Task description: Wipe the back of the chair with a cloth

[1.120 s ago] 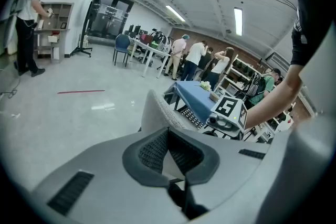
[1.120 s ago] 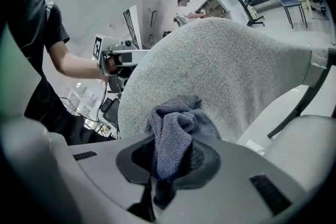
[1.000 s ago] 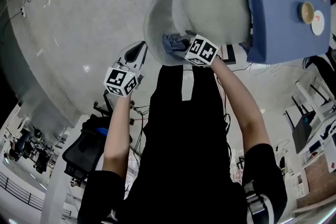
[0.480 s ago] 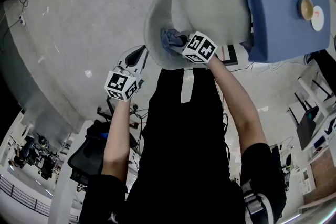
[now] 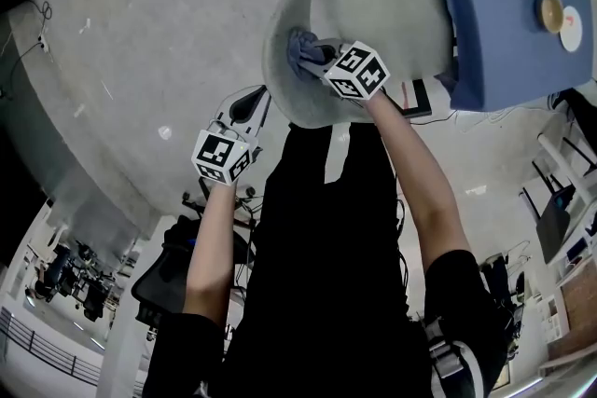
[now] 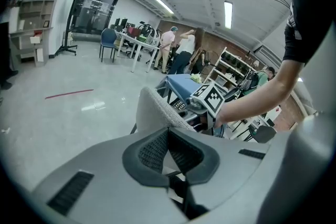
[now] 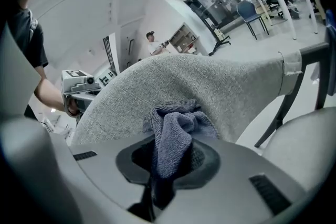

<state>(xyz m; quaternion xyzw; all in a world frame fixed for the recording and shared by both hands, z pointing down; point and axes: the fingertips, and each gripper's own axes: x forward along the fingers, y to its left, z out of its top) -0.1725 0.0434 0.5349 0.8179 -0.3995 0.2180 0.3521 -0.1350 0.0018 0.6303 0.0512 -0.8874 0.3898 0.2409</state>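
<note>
Left tool (image 6: 169,136): your jaws are together on nothing, and it hangs beside the chair.
Right tool (image 7: 169,160): your jaws are clamped on the blue cloth (image 7: 176,128).
Cloth: bunched against the seat-side face of the grey chair back (image 7: 220,86), near its top edge.
Progress: you look mid-wipe. No view shows which parts are done, so treat the rest as unwiped.

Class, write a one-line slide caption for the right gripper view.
Right gripper clamps a blue-grey cloth against the grey fabric chair back.
</note>
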